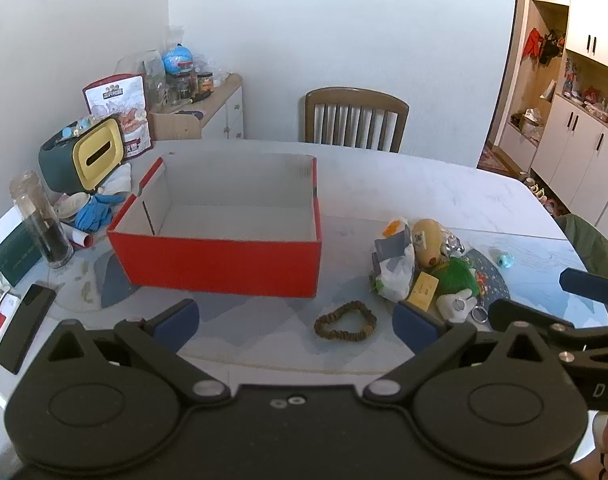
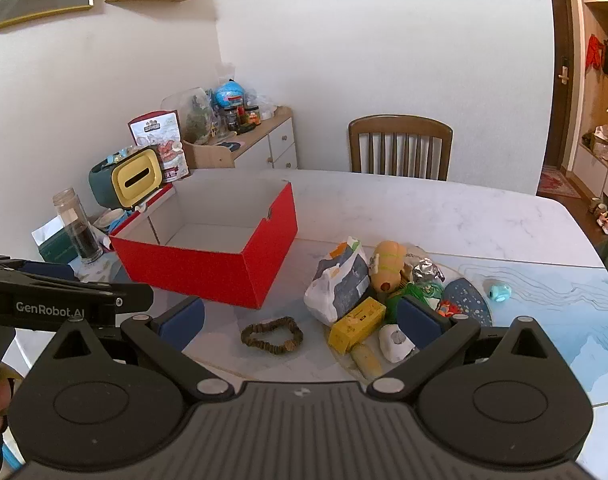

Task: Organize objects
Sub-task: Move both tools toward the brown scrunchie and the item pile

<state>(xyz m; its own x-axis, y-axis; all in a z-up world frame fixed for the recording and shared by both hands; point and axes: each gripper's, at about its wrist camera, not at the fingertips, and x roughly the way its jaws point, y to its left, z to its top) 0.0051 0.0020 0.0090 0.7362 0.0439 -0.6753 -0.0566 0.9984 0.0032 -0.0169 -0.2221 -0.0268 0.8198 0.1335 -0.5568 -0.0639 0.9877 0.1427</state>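
Note:
An open red box (image 1: 224, 262) (image 2: 208, 276) with a white inside stands on the marble table (image 1: 444, 184) (image 2: 444, 208). A brown bead bracelet (image 1: 345, 321) (image 2: 273, 335) lies in front of it. To the right is a heap: a white and grey bag (image 1: 396, 268) (image 2: 338, 284), a tan plush toy (image 1: 428, 240) (image 2: 388, 266), a yellow box (image 1: 423, 288) (image 2: 356, 324), green yarn (image 1: 458, 276) (image 2: 414, 294) and a white figure (image 1: 458, 304) (image 2: 396, 342). My left gripper (image 1: 296, 322) and right gripper (image 2: 300, 320) both hang open above the near table, holding nothing.
A small blue toy (image 1: 504, 258) (image 2: 499, 292) lies right of the heap. At the table's left stand a yellow-faced tissue holder (image 1: 92, 152) (image 2: 134, 178), a clear bottle (image 1: 42, 224) (image 2: 78, 226), blue gloves (image 1: 94, 210) and a black phone (image 1: 24, 328). A wooden chair (image 1: 356, 118) (image 2: 400, 146) is behind.

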